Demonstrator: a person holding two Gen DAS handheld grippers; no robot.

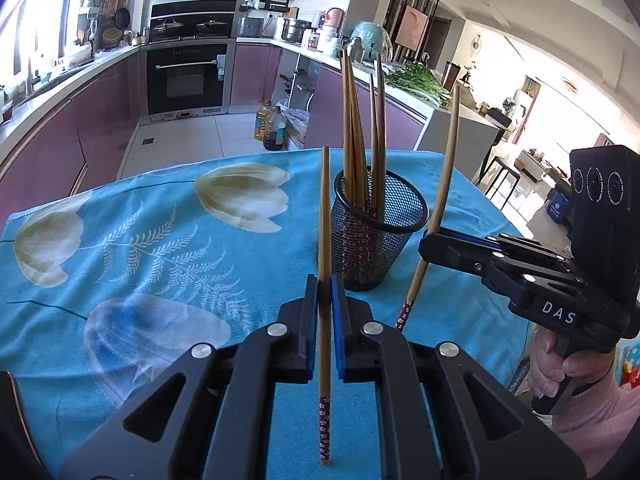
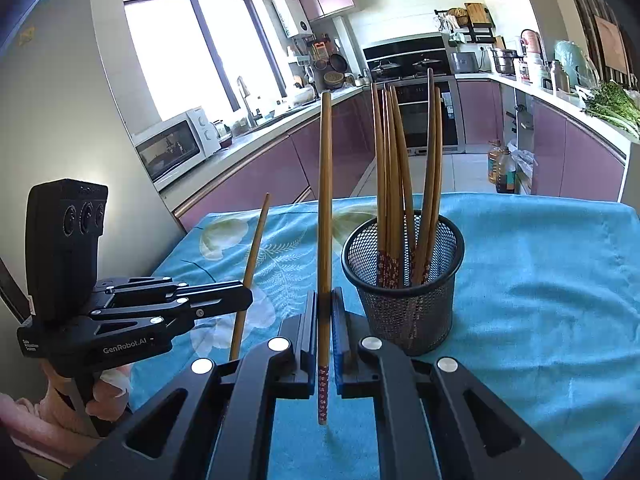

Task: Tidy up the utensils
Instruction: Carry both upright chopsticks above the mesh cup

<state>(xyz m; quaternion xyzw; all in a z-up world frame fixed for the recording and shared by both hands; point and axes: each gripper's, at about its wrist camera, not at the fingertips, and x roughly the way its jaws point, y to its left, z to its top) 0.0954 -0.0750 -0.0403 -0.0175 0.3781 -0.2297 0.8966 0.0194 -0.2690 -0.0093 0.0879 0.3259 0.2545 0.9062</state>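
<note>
Mesh cup [image 1: 378, 232] sits center frame on the blue cloth [image 1: 160, 240], already holding a bunch of chopsticks [image 1: 362, 132] standing handle-down, tips up, so most of the sorting looks done. Two are left, one in each of your grippers. Your left gripper [image 1: 325, 328] is clamped on a chopstick [image 1: 325, 240], held upright at bottom center of its own view, patterned end down, just left of the cup. Your right gripper [image 2: 325, 336] is clamped on the other chopstick [image 2: 325, 208], also upright with patterned end down, bottom center of its view, again just left of the cup; in the left view it comes in from the right edge with its chopstick leaning beside the cup's right rim. What's left, as I judge it: lift each one over the rim and drop it in. Watch the tall tips already in the cup, they fan out and could block entry or get knocked. No other utensils visible on the cloth. Behind: oven, purple cabinets, oil bottles [image 1: 270, 128] on the floor, greens [image 1: 420, 82] upper right, all well clear.
</note>
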